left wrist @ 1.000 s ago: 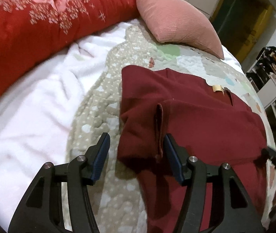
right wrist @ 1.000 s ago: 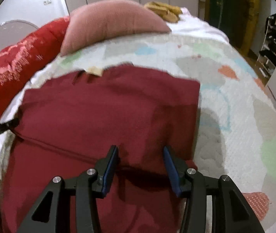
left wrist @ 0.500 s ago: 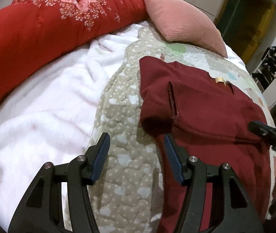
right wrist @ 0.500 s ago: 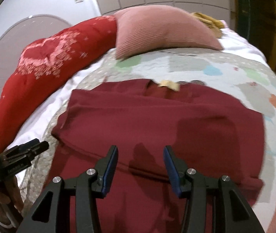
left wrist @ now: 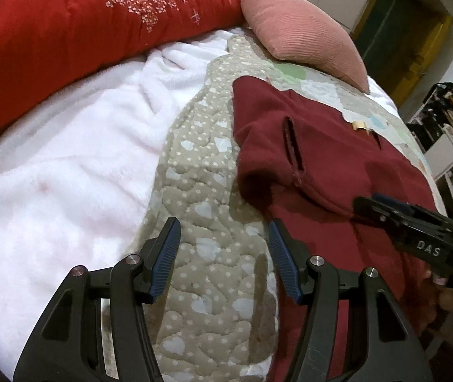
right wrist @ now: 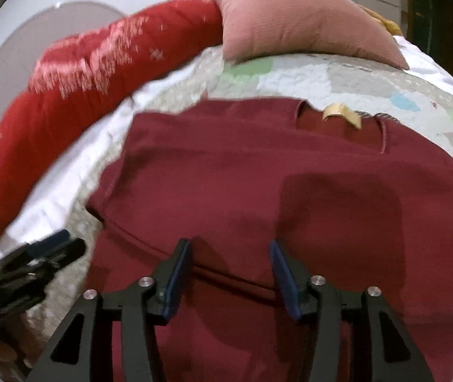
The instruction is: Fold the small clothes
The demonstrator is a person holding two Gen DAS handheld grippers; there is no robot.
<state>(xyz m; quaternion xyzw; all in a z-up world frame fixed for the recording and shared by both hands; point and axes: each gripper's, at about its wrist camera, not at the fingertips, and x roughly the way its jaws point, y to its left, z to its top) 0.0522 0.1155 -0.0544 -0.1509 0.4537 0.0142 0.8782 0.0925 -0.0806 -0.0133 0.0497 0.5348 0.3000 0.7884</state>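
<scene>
Your way left across the white blanket lies open; red bolster and pink pillow block the far edge.

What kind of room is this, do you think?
Most likely a bedroom: the maroon garment lies on a quilted bedspread, with a pink pillow and a red comforter at the head.

Legible marking: the white letters "DAS" stand on the black body of the right gripper, at the 3 o'clock edge of the left wrist view. No other text is readable.
</scene>
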